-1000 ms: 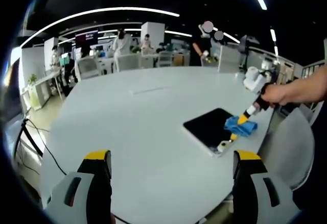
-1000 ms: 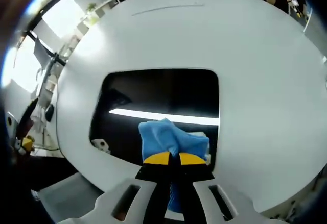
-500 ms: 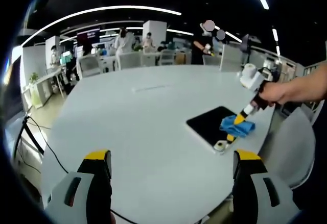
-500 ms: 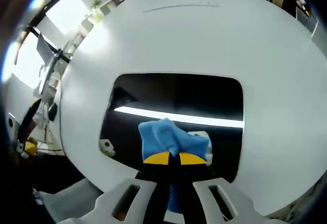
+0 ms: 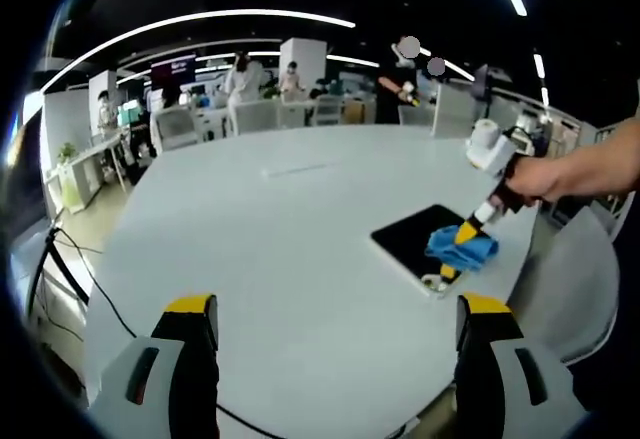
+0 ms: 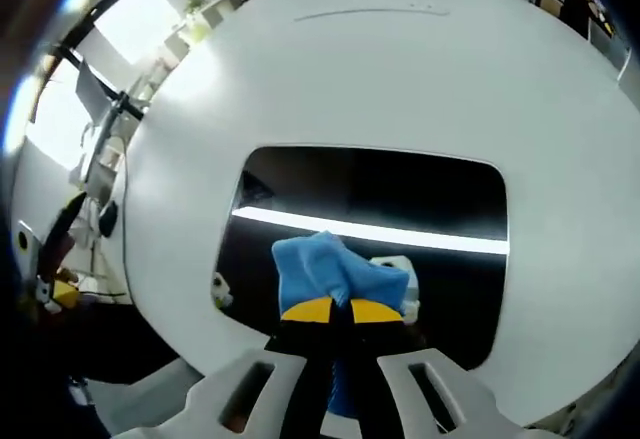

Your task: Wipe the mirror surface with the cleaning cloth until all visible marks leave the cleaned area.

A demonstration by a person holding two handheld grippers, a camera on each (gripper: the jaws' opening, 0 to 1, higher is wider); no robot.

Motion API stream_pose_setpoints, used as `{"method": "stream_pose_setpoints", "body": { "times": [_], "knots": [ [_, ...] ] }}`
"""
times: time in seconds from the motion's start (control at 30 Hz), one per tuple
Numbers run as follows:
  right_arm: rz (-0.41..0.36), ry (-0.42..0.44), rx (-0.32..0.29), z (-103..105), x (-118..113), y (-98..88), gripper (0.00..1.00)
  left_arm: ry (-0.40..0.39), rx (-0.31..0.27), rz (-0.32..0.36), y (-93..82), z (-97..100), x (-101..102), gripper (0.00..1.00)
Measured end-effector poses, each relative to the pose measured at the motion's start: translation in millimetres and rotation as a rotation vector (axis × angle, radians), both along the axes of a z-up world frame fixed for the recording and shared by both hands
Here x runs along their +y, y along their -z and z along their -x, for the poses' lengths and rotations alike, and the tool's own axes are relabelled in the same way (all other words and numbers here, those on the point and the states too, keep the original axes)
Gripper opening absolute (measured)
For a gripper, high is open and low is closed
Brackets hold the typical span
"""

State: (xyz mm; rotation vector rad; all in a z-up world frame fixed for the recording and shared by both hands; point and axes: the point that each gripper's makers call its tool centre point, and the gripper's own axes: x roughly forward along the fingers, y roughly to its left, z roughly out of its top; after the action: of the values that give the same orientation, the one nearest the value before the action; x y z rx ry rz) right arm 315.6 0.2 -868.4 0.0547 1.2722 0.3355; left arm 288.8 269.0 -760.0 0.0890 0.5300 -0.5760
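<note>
A blue cleaning cloth is clamped between the closed yellow-tipped jaws of the right gripper and pressed on the dark mirror, which lies flat on a round white table. In the right gripper view the cloth sits in the lower centre of the frame, on the part of the mirror closest to the camera, just below the reflected ceiling light strip. In the left gripper view the mirror is seen at centre right, near the table's edge, with the cloth and the right gripper on it and a hand behind. The left gripper is held wide, with nothing between its jaws, well apart from the mirror.

The mirror lies close to the table edge, so a hard stroke toward that edge could be expected to push it off; a small white piece at the mirror's lower left corner might also be snagged by the cloth. No marks can be made out on the glass, so how much wiping is left cannot be judged.

Compared with the picture a second earlier, the mirror appears further right and lower in the right gripper view, a shift consistent with the gripper and cloth being swept across the glass; the grip on the cloth is unchanged.
</note>
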Motion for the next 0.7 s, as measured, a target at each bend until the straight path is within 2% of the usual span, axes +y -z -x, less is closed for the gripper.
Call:
{"method": "stream_pose_setpoints", "body": {
  "times": [0.17,0.2,0.3,0.7],
  "knots": [
    [-0.008,-0.022,0.002,2,13,-1.0,0.0,-0.006,-0.004,0.002,-1.7,-0.3,4,1.0],
    [-0.048,-0.008,0.015,3,21,-2.1,0.0,-0.007,-0.004,0.003,-1.9,0.0,5,1.0],
    [-0.039,-0.023,0.01,2,26,-2.9,0.0,-0.013,-0.003,0.004,-2.3,1.4,8,1.0],
    [-0.093,-0.032,0.018,-1,62,-6.2,0.0,-0.026,0.003,0.011,-1.2,6.9,13,1.0]
  ]
}}
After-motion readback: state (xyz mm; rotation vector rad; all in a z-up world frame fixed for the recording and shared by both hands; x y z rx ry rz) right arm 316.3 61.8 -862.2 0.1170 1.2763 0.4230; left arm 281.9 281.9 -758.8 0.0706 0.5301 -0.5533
